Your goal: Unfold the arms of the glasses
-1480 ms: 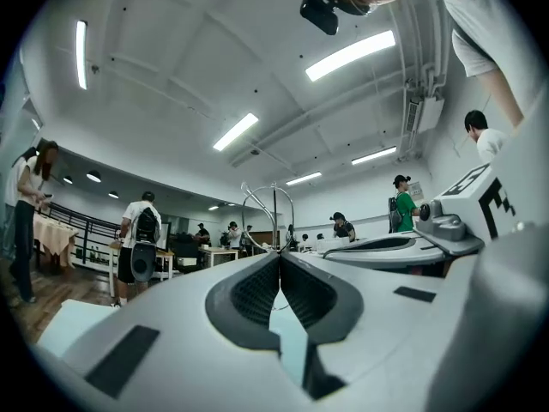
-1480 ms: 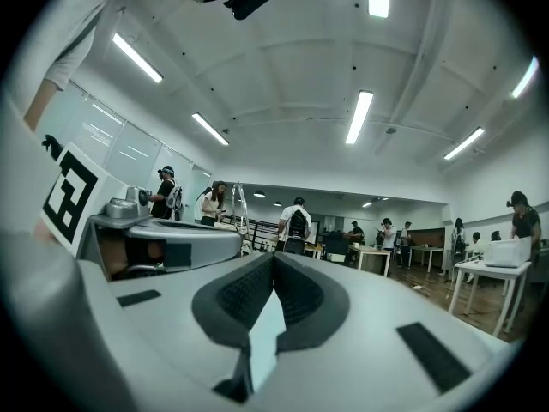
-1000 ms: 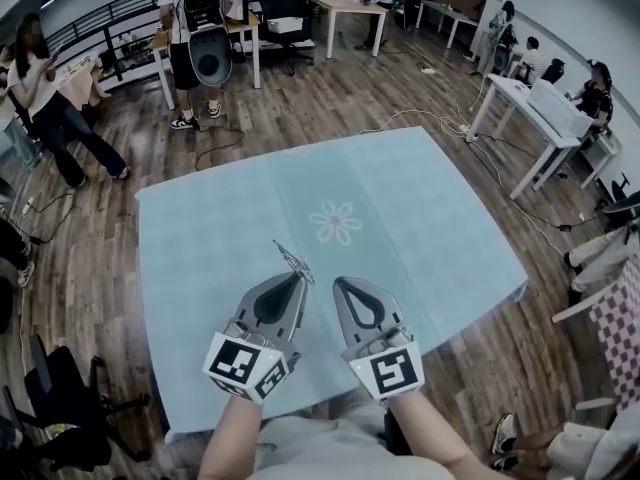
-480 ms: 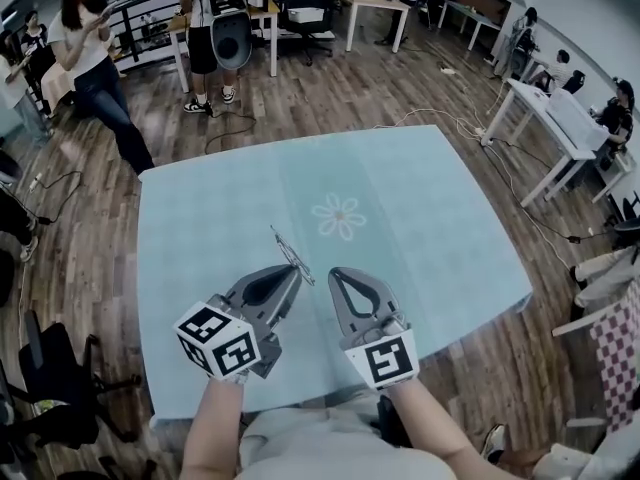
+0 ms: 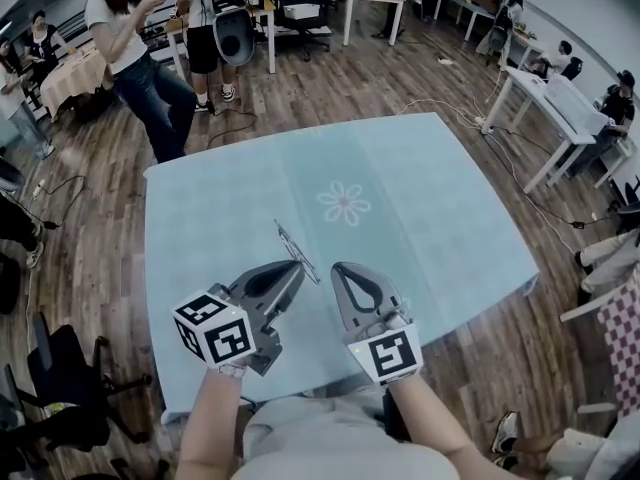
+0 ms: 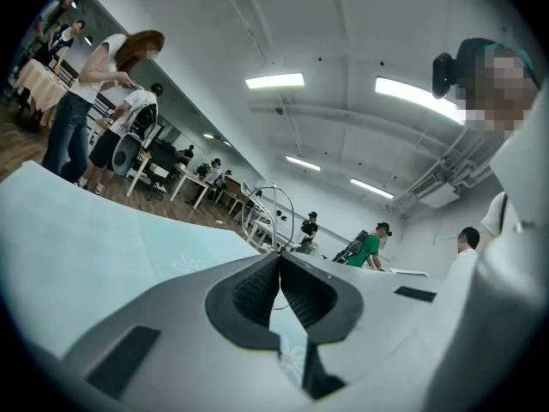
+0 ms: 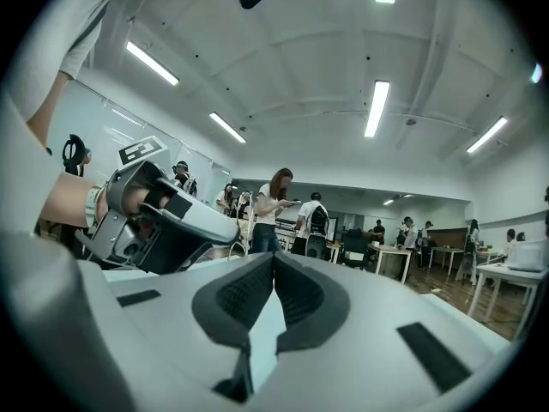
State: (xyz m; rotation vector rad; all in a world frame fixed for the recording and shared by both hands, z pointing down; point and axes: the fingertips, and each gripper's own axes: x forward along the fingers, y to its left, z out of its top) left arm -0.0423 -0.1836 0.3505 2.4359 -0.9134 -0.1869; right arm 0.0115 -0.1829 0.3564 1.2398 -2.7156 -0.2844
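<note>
The thin wire glasses (image 5: 296,249) stand just below the middle of the head view, pinched in the closed jaws of the left gripper (image 5: 298,265) over the pale blue counter (image 5: 430,208). Just to the right, the right gripper (image 5: 338,268) has its jaws pressed together on nothing — near the glasses, not touching.

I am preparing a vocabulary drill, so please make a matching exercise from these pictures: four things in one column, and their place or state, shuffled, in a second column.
Things
1. left grey gripper
2. right grey gripper
3. thin wire-frame glasses
4. white flower print

Places or states
A. shut, empty
B. middle of the light blue tablecloth
C. shut on the glasses
D. sticking out of a gripper's tip

Pairs: 1-C, 2-A, 3-D, 4-B
</note>
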